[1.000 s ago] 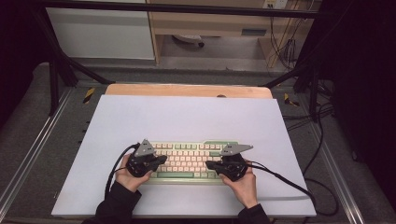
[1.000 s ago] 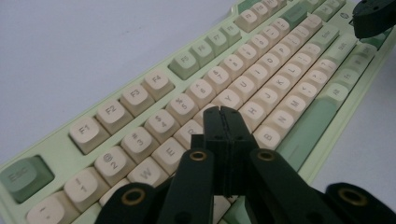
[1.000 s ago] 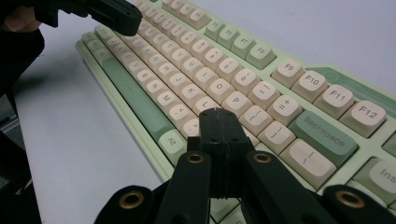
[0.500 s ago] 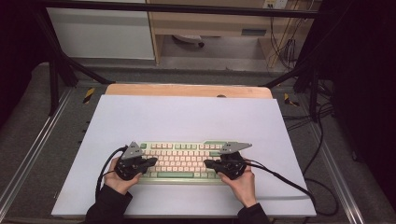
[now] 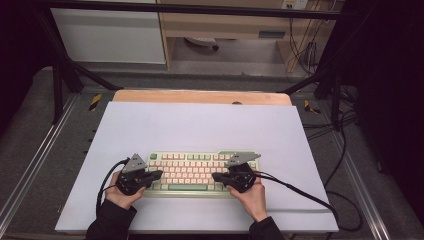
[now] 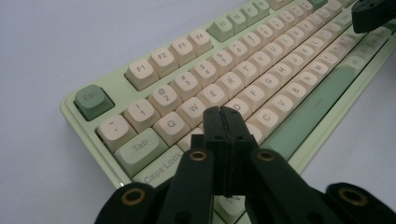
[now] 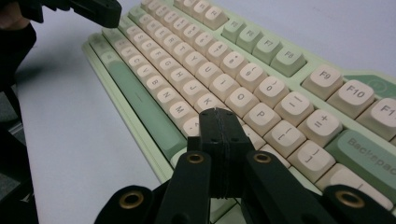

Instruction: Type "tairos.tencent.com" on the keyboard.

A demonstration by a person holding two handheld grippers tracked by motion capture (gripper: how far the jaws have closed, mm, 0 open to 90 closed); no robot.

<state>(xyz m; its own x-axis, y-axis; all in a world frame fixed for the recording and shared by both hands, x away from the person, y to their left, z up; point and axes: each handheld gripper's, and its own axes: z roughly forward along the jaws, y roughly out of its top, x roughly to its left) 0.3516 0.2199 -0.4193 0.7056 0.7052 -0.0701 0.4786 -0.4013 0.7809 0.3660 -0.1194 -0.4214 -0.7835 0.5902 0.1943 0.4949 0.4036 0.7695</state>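
Both grippers, left [image 5: 159, 174] and right [image 5: 216, 176], were fully closed and empty over the keyboard [image 5: 200, 161]; keys should be pressed squarely, left from 9 o'clock, right from 3.

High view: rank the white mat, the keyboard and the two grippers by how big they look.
1. white mat, by far the largest.
2. keyboard.
3. left gripper and right gripper: they look about alike, so no ranking between them.
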